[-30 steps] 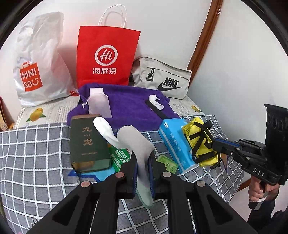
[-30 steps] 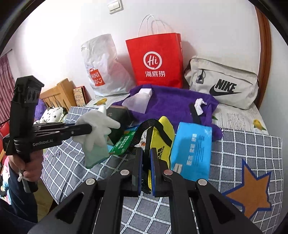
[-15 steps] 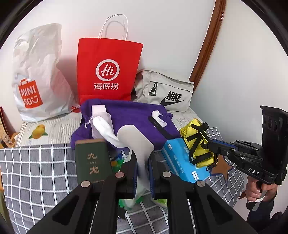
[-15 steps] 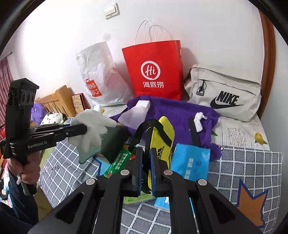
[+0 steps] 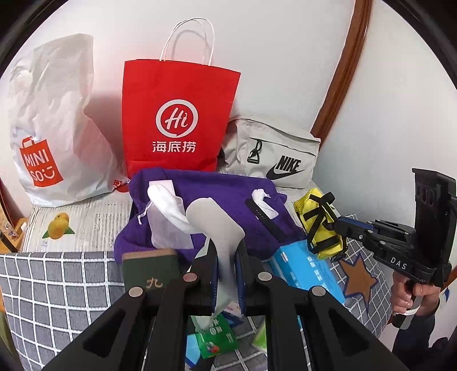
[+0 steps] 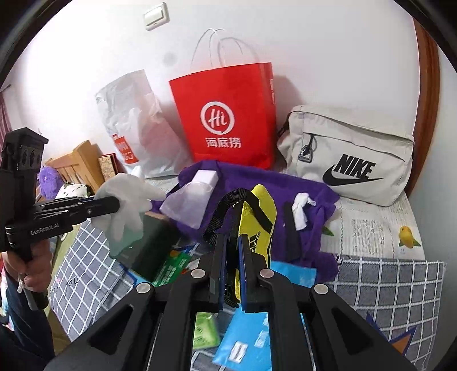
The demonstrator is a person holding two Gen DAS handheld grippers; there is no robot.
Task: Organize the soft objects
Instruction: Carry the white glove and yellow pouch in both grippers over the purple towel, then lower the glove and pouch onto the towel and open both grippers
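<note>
Before the red paper bag, the left wrist view has the left gripper pinching a white glove, nearer the bag than a second ago. Right wrist view alone shows a light switch; right gripper clamps a yellow pouch before that bag.

Past my tongs I read "Hi 海底捞" on the red paper bag, "MINISO" on the white plastic bag, "NIKE" on the grey pouch, "adidas" on the yellow bag, "DAS" on the right tongs, "GenRobot.AI" on the left tongs.
</note>
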